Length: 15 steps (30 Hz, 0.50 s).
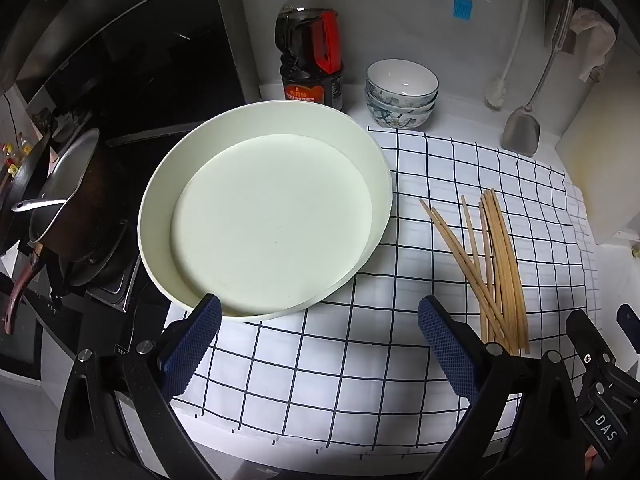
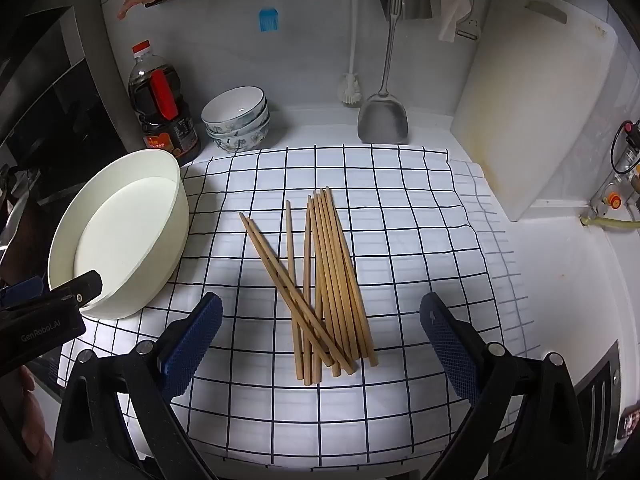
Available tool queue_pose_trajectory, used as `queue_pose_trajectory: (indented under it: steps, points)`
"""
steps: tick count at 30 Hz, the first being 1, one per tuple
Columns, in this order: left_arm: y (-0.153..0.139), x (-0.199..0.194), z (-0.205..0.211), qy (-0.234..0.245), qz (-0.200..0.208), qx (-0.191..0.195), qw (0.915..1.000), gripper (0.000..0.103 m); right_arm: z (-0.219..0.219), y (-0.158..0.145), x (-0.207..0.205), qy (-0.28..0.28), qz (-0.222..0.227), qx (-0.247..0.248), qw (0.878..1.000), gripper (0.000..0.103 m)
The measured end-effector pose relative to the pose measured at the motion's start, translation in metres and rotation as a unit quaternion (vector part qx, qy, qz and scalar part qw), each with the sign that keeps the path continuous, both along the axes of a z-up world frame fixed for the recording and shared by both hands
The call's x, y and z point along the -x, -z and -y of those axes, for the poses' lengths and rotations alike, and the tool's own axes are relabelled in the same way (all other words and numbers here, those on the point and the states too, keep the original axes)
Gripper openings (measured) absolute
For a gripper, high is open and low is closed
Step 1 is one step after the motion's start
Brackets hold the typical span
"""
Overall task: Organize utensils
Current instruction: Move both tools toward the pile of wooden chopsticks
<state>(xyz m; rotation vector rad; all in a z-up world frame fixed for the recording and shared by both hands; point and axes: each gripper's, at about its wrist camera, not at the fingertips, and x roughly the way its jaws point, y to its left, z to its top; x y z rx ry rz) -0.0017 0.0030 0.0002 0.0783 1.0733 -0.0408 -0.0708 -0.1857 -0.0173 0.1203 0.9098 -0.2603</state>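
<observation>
Checked cloth (image 2: pixel 400 216): covers the counter under everything in play — loose fabric, so a dragged fingertip could bunch it and shift what lies on it.

Cream basin (image 1: pixel 362 152): round, shallow, empty, at the cloth's left edge with part of it seeming to hang past the cloth towards the stove. Judged risk — a nudge from the left tool near its rim could slide or tip it that way.

Pan (image 1: pixel 68 184): on the stove just left of the basin, a metal handle sticking out of it; a basin pushed left would hit it.

Oil bottle (image 2: pixel 164 108) and stacked bowls (image 2: pixel 236 120): stand behind the basin, well apart from the sticks; only a long overshoot would reach them.

Chopsticks (image 2: pixel 324 280): the task's thing, a loose bundle on the cloth right of the basin, several crossed over one another. Likely trouble — thin, round sticks roll, and a pinch on crossed ones may catch only some, scatter the rest, or lift them skewed.

Left gripper (image 1: pixel 320 344): jaws spread wide, nothing between them, angled down over the basin's near rim and the cloth.

Right gripper (image 2: pixel 320 344): jaws spread wide and empty, angled down with the near ends of the chopsticks lying between the pads but untouched — closing too high would miss.
</observation>
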Motion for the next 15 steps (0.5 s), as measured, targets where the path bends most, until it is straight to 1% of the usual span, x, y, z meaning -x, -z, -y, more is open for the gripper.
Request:
queue_pose_trajectory:
  steps: [15]
  points:
    - [-0.001,-0.0029,-0.0052,-0.001,-0.001,0.0,1.0,0.097,0.001,0.0009,-0.0012,0.0,-0.002,-0.004,1.0,0.095]
